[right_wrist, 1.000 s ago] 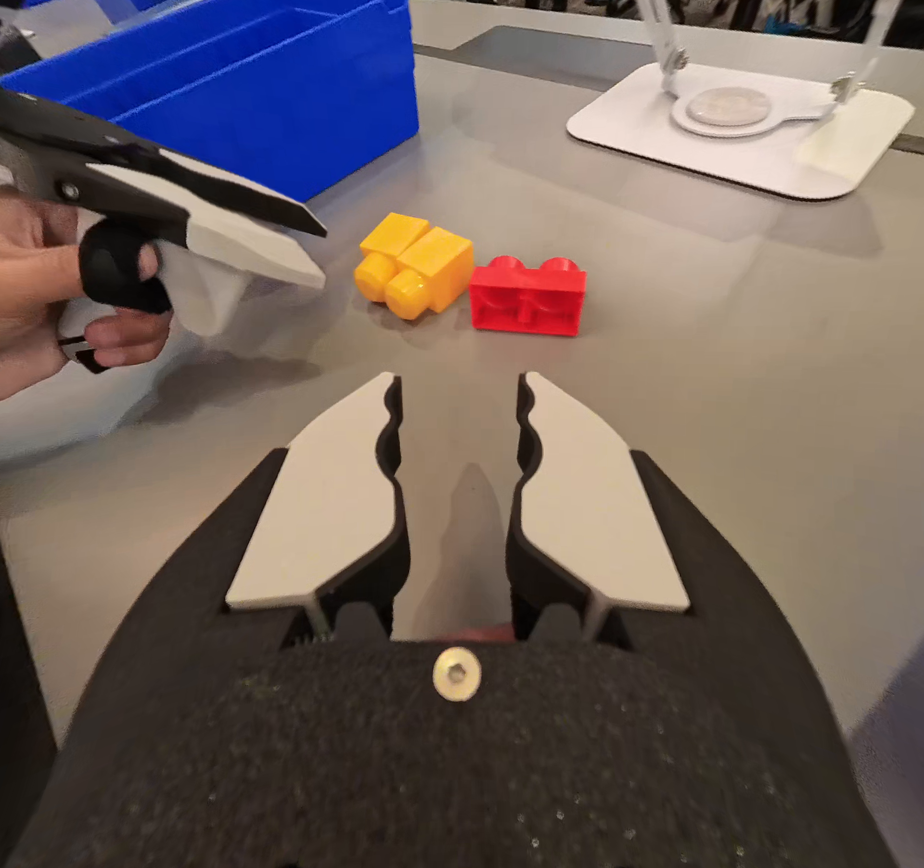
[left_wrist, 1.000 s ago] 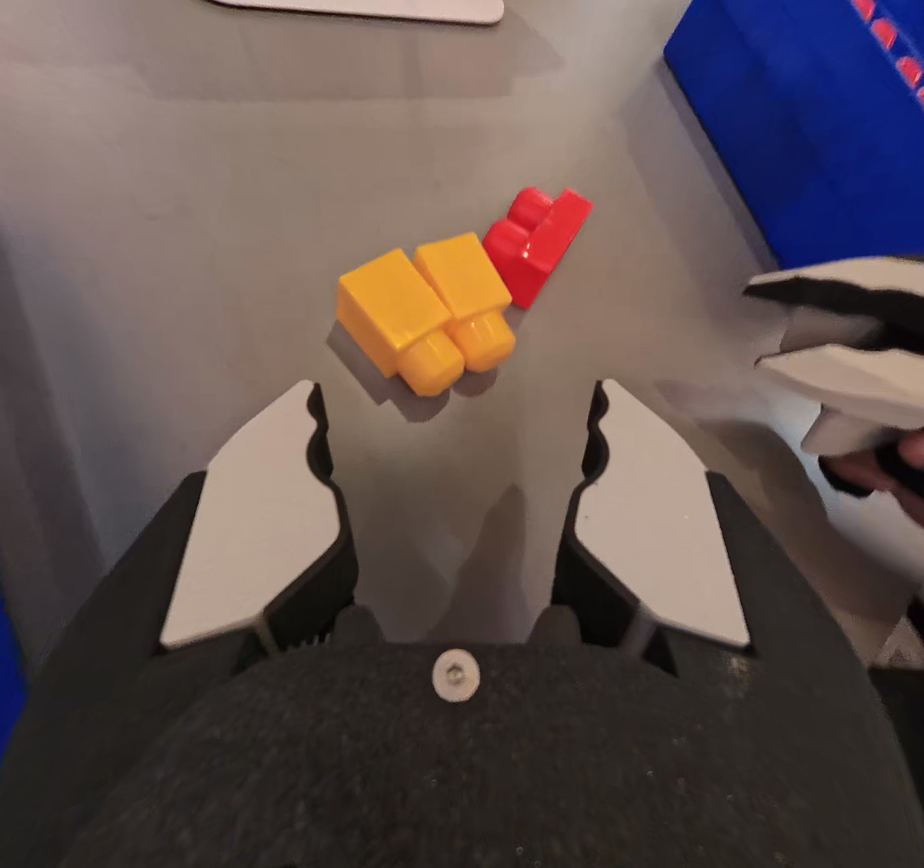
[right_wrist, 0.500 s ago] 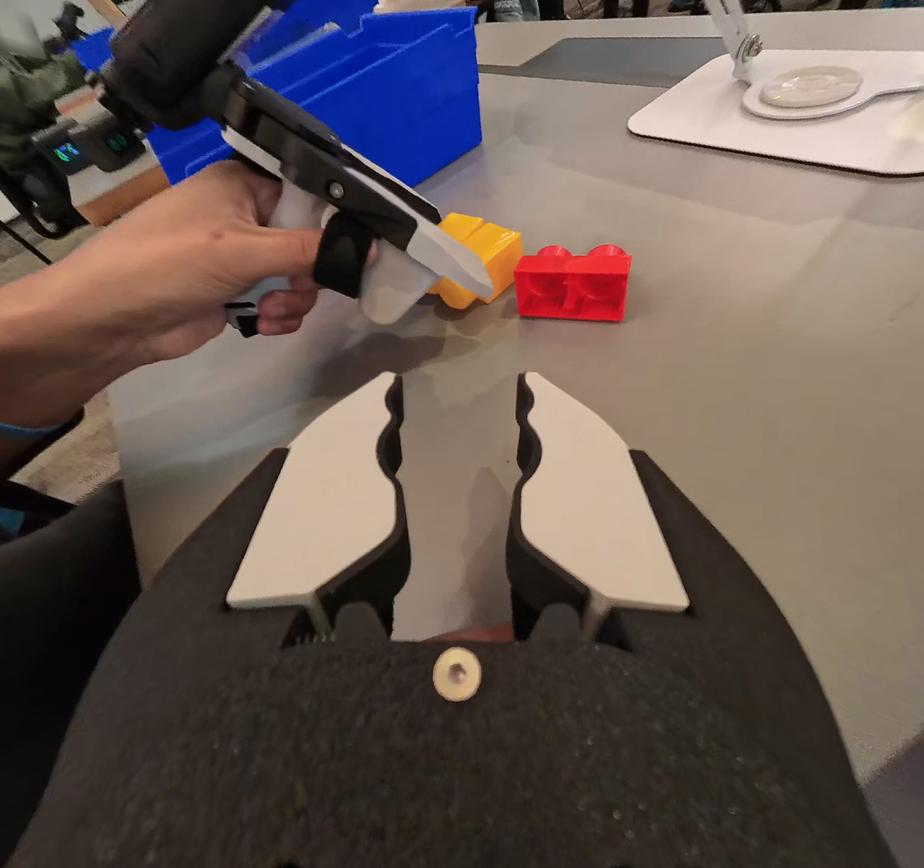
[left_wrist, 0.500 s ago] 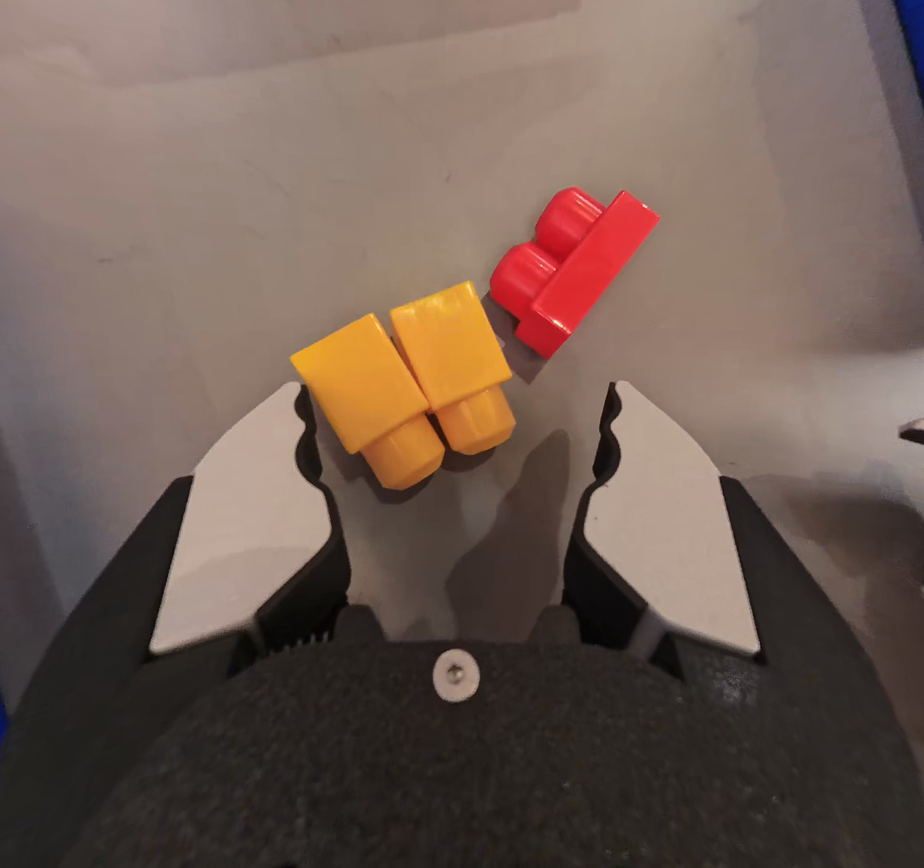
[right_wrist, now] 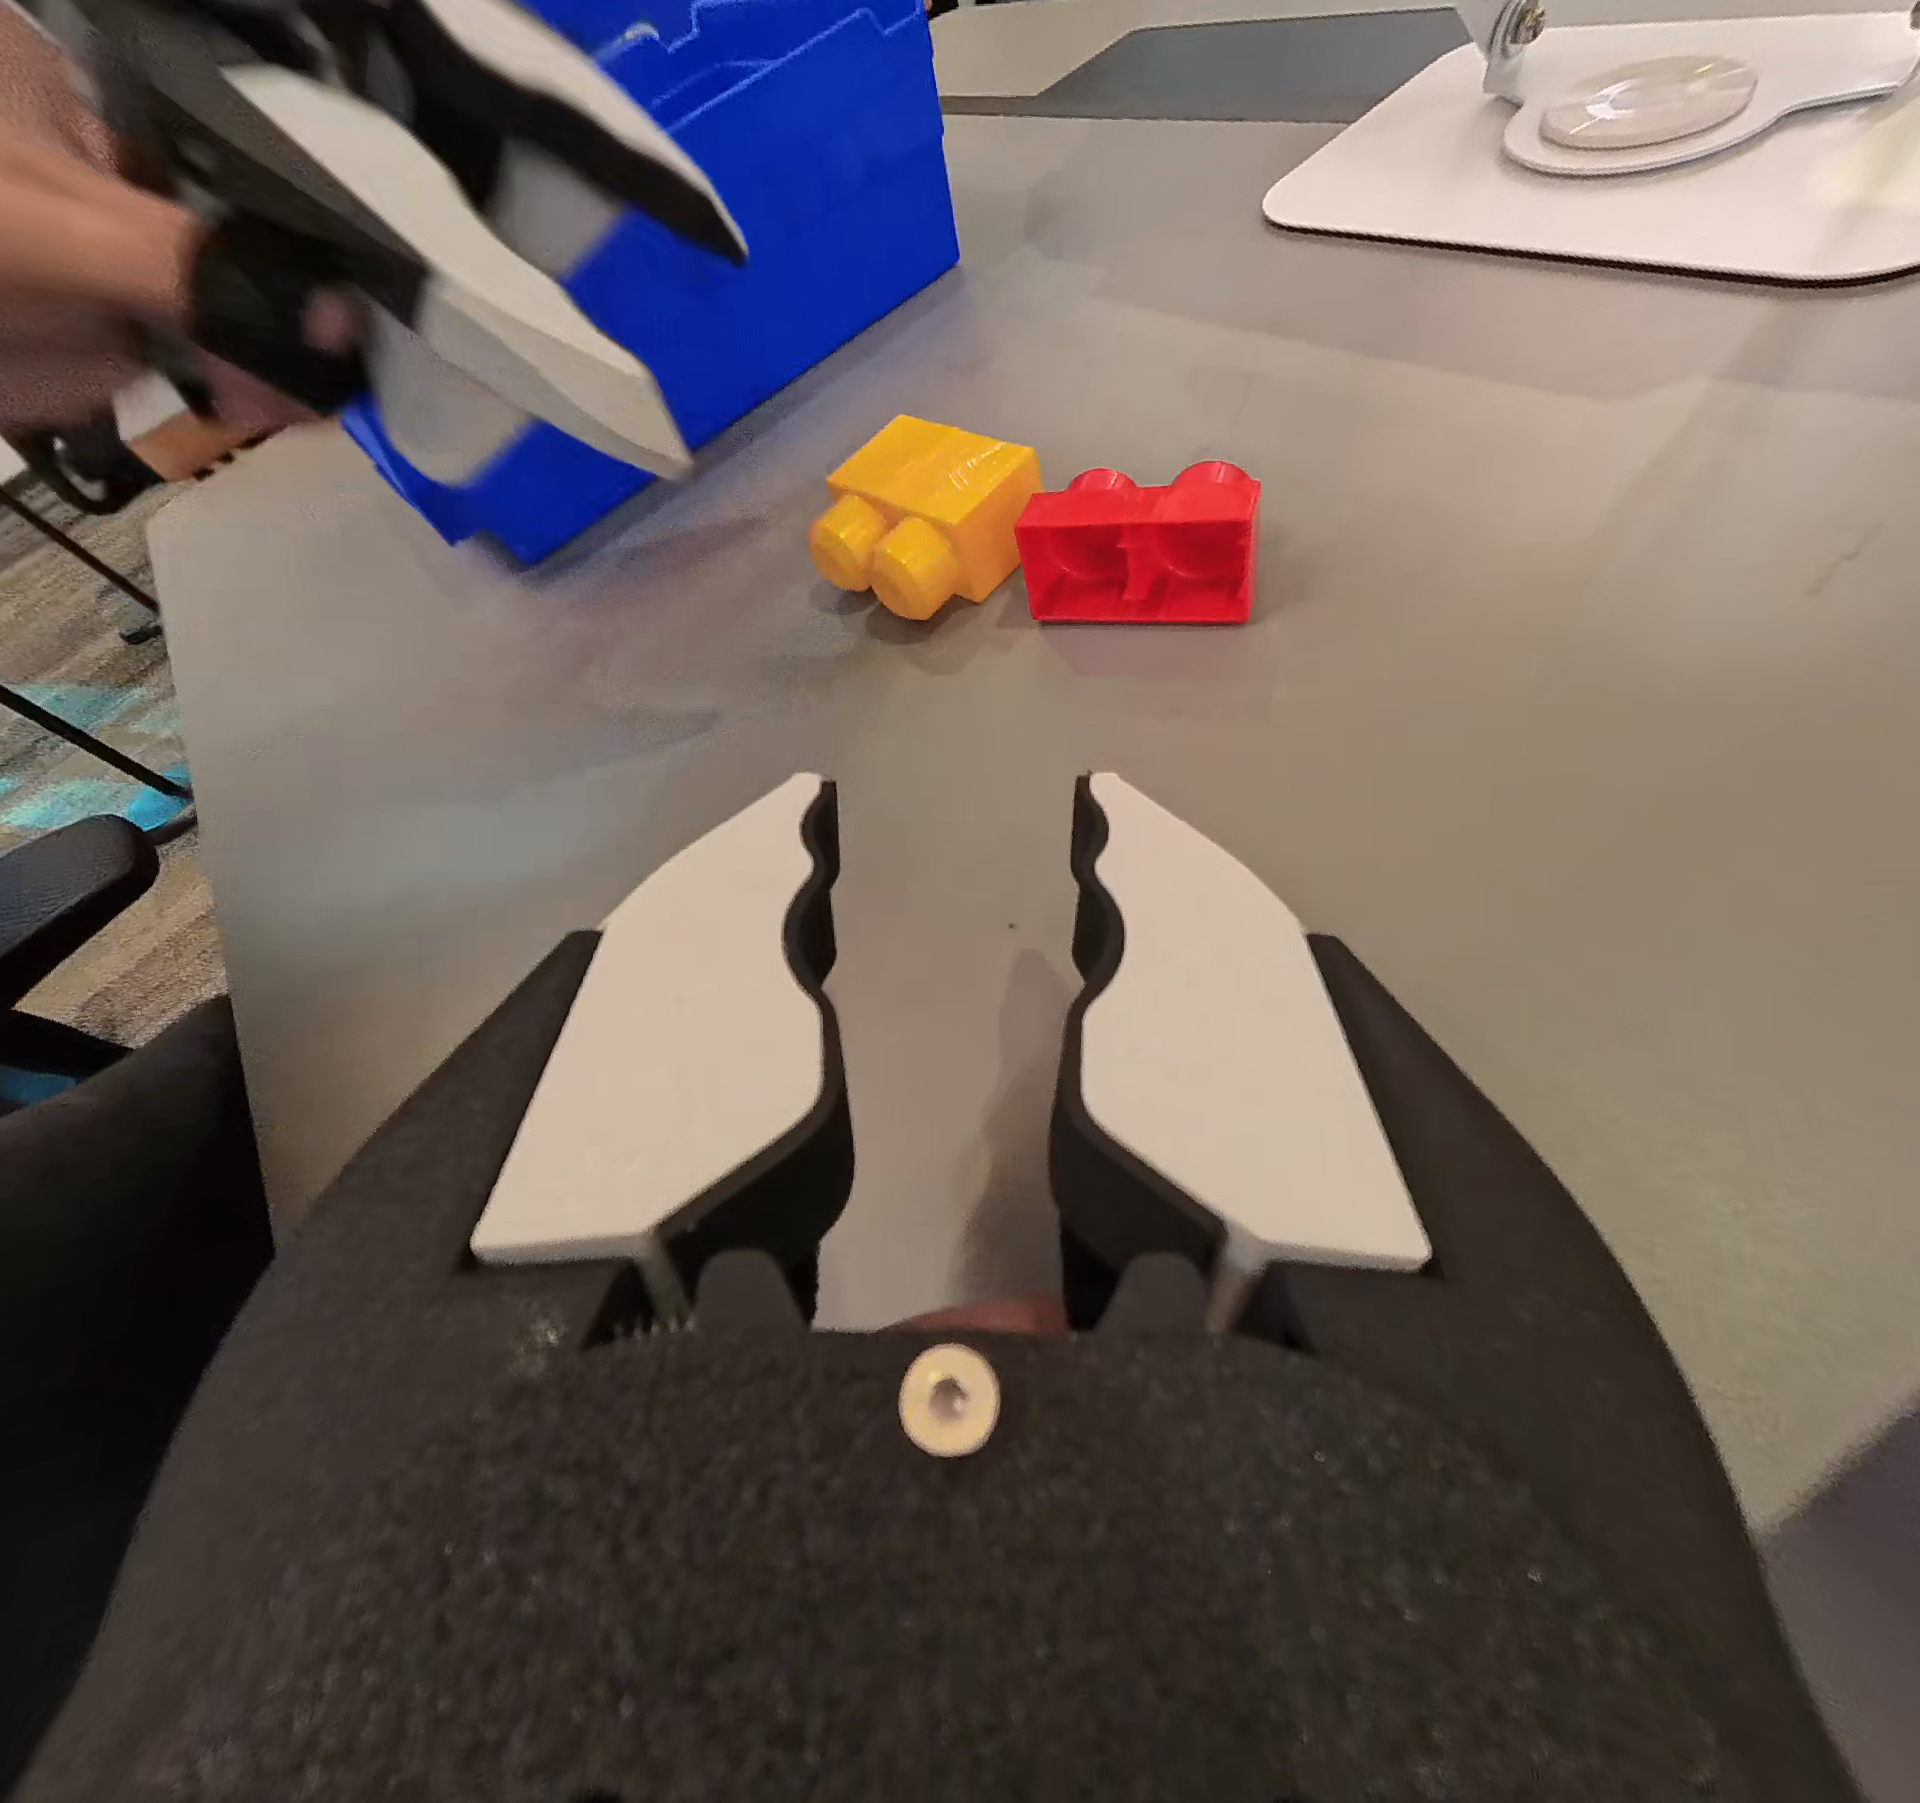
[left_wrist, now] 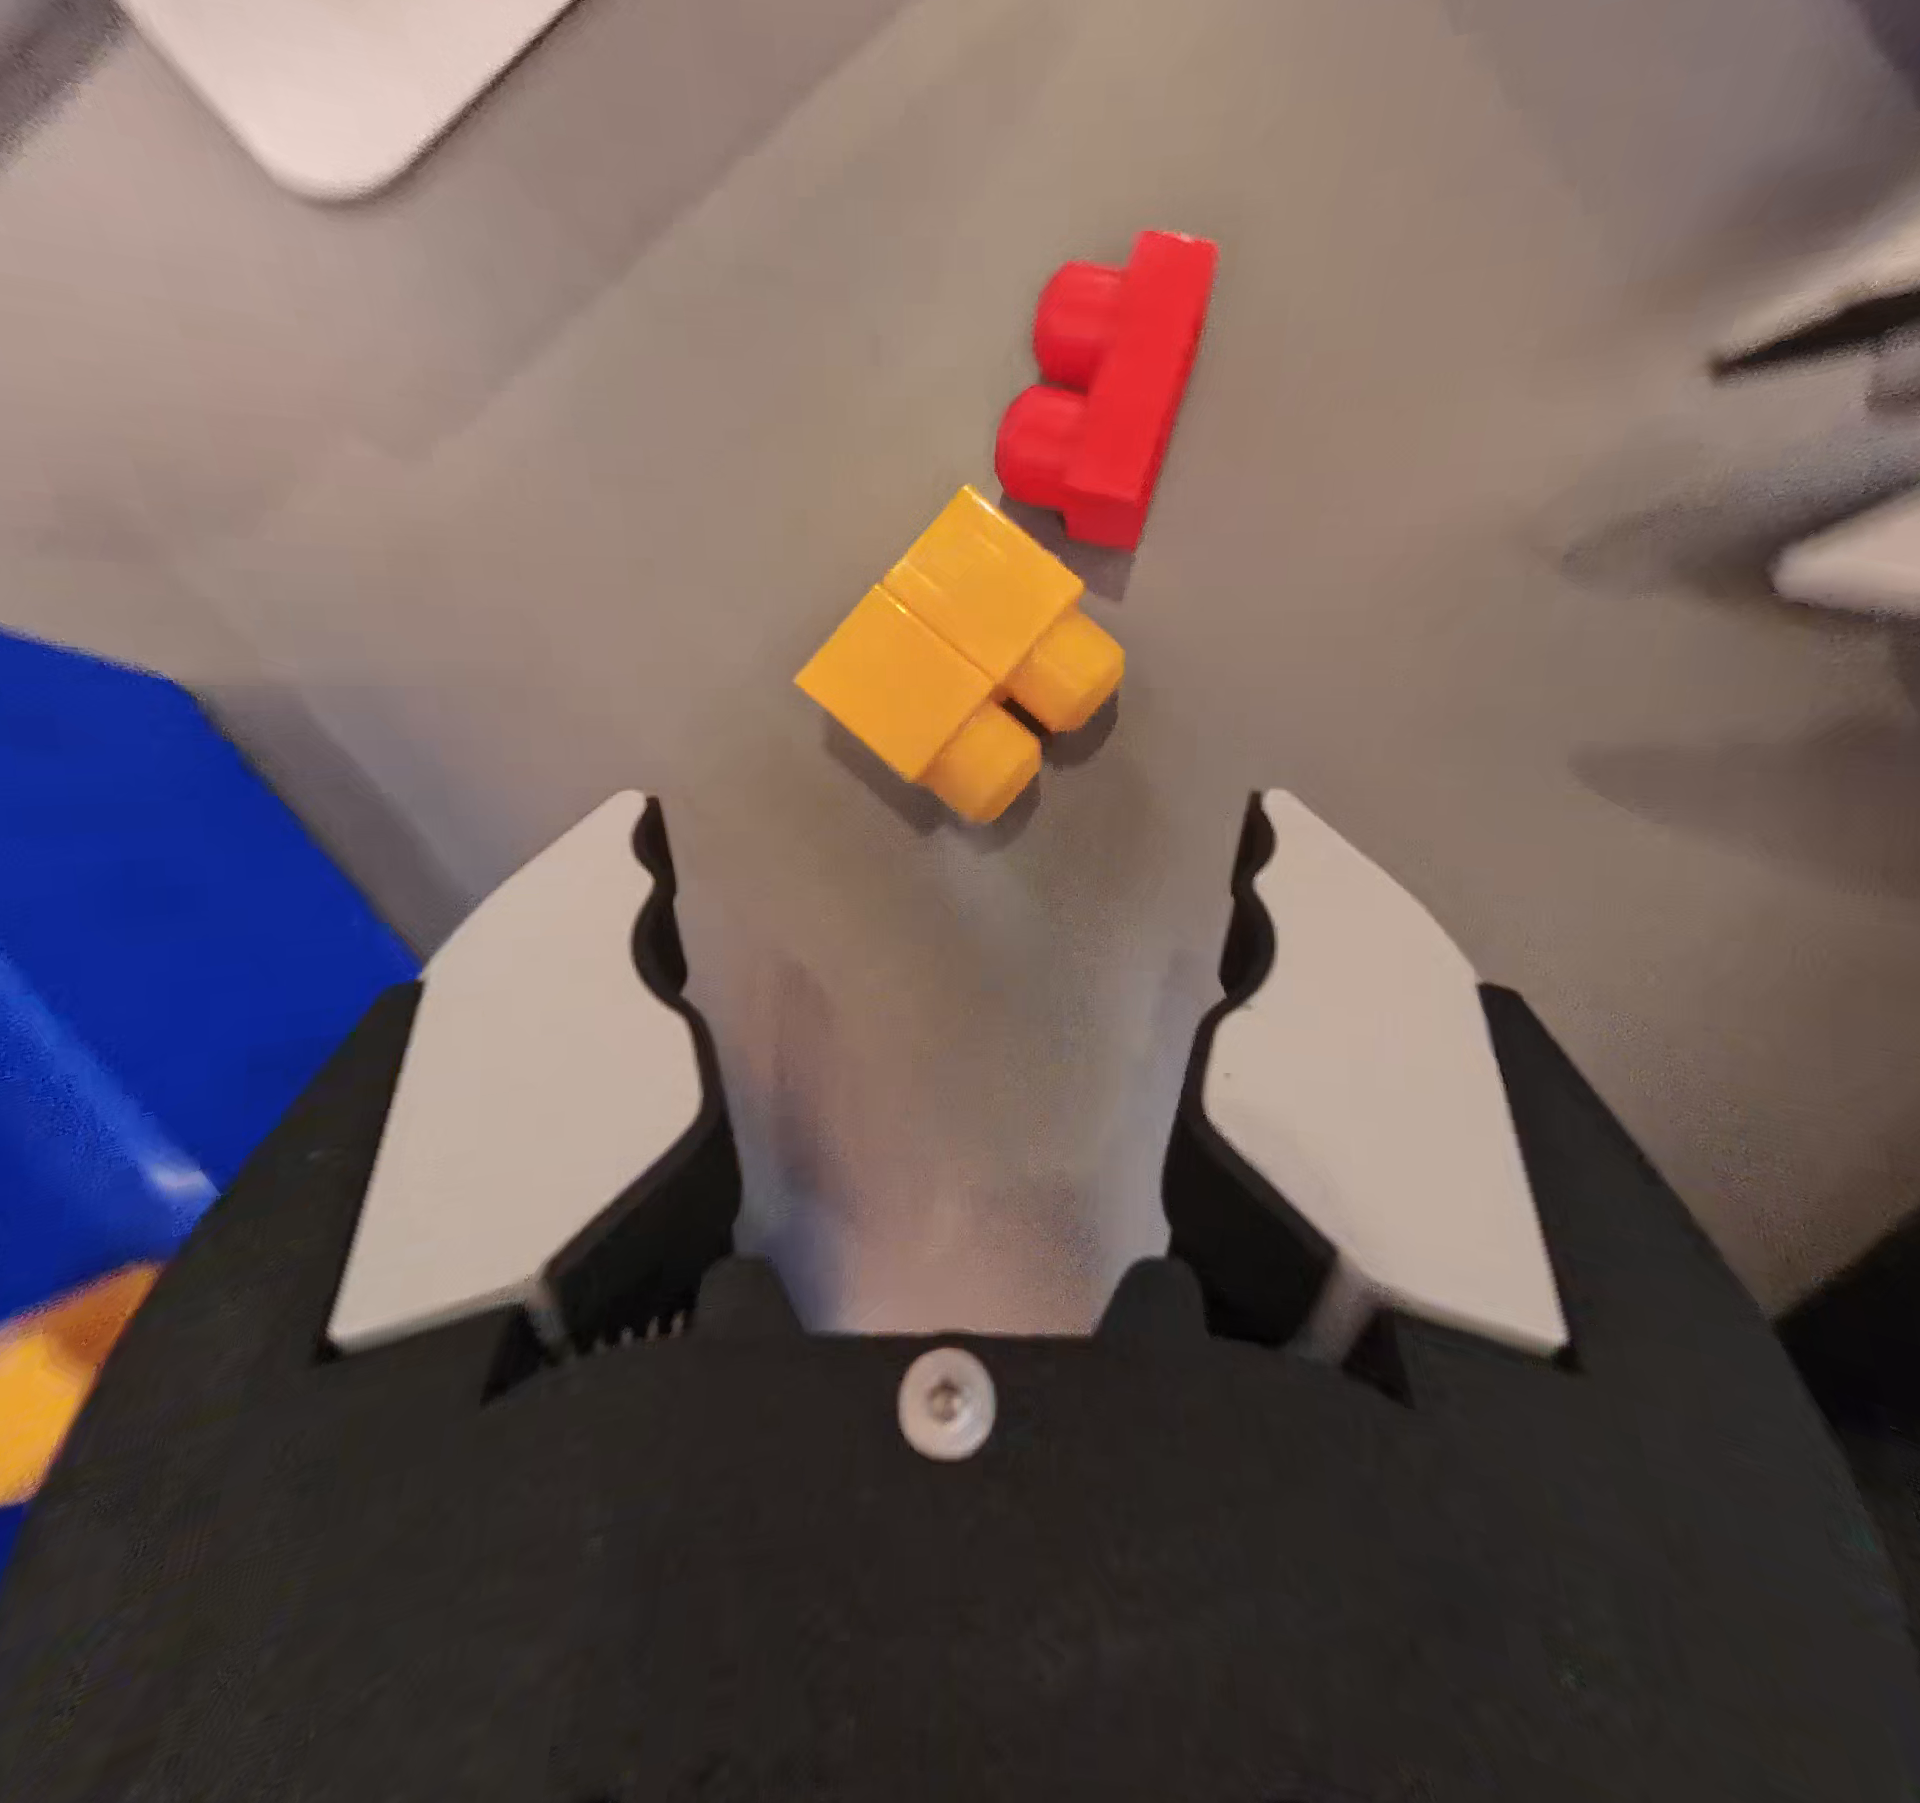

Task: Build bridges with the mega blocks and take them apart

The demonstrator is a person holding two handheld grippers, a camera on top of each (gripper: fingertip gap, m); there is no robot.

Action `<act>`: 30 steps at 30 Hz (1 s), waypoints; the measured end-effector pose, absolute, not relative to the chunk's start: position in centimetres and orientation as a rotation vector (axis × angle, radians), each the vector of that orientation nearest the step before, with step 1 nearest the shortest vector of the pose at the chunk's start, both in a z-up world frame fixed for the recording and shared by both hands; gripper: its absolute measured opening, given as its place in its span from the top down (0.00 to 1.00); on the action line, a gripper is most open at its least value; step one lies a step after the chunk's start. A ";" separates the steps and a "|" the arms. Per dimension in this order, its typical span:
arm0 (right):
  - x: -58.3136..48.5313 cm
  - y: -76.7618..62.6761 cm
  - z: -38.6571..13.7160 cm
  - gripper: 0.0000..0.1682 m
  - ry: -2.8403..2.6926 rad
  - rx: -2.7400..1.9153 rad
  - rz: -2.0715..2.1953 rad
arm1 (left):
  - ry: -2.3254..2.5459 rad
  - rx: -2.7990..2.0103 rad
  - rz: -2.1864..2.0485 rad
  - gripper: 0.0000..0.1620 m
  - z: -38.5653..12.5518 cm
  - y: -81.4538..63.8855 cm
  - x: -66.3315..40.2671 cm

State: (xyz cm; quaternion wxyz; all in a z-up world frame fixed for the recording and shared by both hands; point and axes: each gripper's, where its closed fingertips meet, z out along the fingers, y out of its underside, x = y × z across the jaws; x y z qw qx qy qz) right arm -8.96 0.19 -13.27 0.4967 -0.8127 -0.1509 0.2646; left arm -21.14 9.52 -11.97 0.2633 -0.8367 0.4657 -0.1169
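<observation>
At the far left of the right wrist view, a person's hand (right_wrist: 62,299) is holding the left gripper (right_wrist: 696,351) above the grey table (right_wrist: 1558,714), blurred, in front of a blue bin (right_wrist: 831,226); its jaws are standing wide apart and gripping nothing. In the left wrist view that same left gripper (left_wrist: 951,803) is showing its fingers (left_wrist: 540,1047) spread wide, with the yellow blocks (left_wrist: 961,657) lying just ahead of the tips, nearer the right finger's side, not touching either.

The yellow blocks are two single-stud pieces lying on their sides, pressed together, studs pointing toward the cameras. Just to their right, the red block (right_wrist: 1143,543) is lying on its side too, a two-stud piece showing its hollow underside to the right wrist camera; whether it is touching the yellow ones cannot be told.

The right gripper (right_wrist: 951,787) is hovering well short of the blocks, jaws partly apart and empty. A white stand base (right_wrist: 1558,184) is sitting at the far right.
</observation>
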 end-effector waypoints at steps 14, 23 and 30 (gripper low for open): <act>-8.3 0.7 -12.8 0.75 -0.303 -1.963 0.647 | 1.830 -1.290 -1.234 0.52 -2.2 7.9 -12.5; -8.7 0.7 -12.9 0.75 -0.335 -1.985 0.567 | 1.292 -0.809 -1.769 0.61 12.9 8.2 -12.2; -9.6 0.6 -13.7 0.75 -0.405 -2.010 0.508 | 1.653 -0.929 -1.432 0.64 9.0 11.0 -12.8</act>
